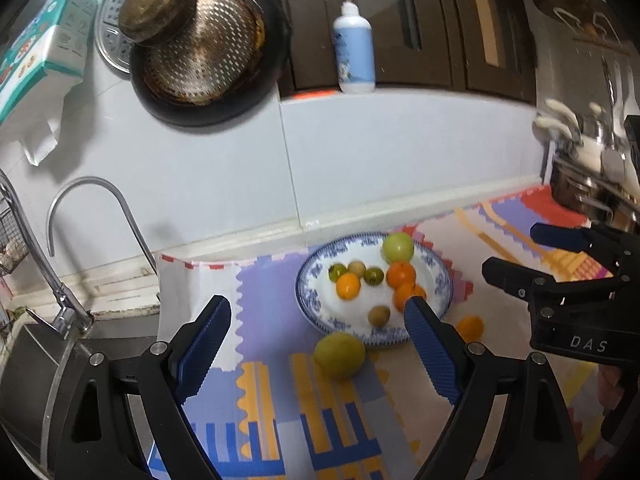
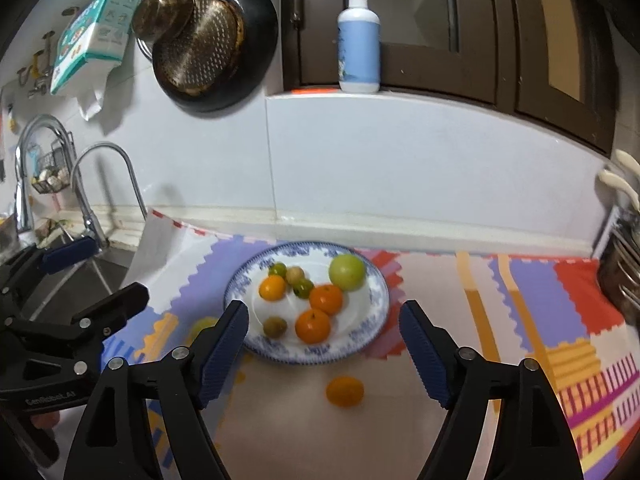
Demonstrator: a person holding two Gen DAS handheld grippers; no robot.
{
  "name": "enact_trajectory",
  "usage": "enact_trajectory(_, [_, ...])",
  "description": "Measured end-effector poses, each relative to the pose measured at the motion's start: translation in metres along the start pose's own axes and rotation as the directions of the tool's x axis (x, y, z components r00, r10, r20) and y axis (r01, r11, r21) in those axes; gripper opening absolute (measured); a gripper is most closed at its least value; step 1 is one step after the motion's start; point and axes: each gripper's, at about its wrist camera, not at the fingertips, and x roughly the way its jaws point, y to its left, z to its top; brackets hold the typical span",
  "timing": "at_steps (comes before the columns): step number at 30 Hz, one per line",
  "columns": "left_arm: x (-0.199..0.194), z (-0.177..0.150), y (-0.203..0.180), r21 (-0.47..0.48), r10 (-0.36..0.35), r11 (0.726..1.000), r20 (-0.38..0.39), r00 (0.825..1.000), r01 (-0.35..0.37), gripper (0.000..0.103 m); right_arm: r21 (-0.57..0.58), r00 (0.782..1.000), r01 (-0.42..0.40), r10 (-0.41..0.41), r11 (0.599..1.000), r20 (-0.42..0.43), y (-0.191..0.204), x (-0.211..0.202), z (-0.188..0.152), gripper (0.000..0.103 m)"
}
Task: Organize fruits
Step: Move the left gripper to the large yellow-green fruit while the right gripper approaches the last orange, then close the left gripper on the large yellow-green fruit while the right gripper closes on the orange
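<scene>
Green fruit (image 1: 339, 355) long axis left-right.

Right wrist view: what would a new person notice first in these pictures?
First, the blue-and-white plate in the middle of the colourful mat, with oranges, a green apple and small fruits on it. Next, two fruits lie off the plate: an orange in front of it and a green fruit to its left. Both grippers, left and right, have open, empty jaws.
</scene>
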Motion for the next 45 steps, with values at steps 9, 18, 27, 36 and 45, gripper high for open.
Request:
enact_trajectory(9, [0.017,-0.024,-0.006,0.031,-0.027,0.999,-0.074,0.997,0.029,0.089,0.009,0.995,0.063,-0.063,0.998,-0.072,-0.003,0.010,-0.034,0.080])
enact_trajectory(18, [0.057,-0.038,-0.012,0.104,-0.042,0.993,-0.171,0.984,0.061,0.089,0.041,0.982,0.084,-0.076,0.996,-0.174,-0.014,0.043,-0.054,0.079])
enact_trajectory(27, [0.102,-0.043,-0.012,0.116,-0.059,0.989,-0.250,0.966,0.090,0.086,0.073,0.959,0.095,-0.072,0.993,-0.272,-0.024,0.083,-0.068,0.079])
enact_trajectory(36, [0.126,-0.044,-0.012,0.085,-0.077,0.991,-0.284,0.956,0.105,0.065,0.089,0.949,0.073,-0.042,0.993,-0.313,-0.027,0.103,-0.070,0.061])
enact_trajectory(45, [0.131,-0.045,-0.014,0.057,-0.097,0.991,-0.291,0.952,0.118,0.052,0.098,0.947,0.034,-0.001,0.995,-0.322,-0.026,0.108,-0.074,0.040])
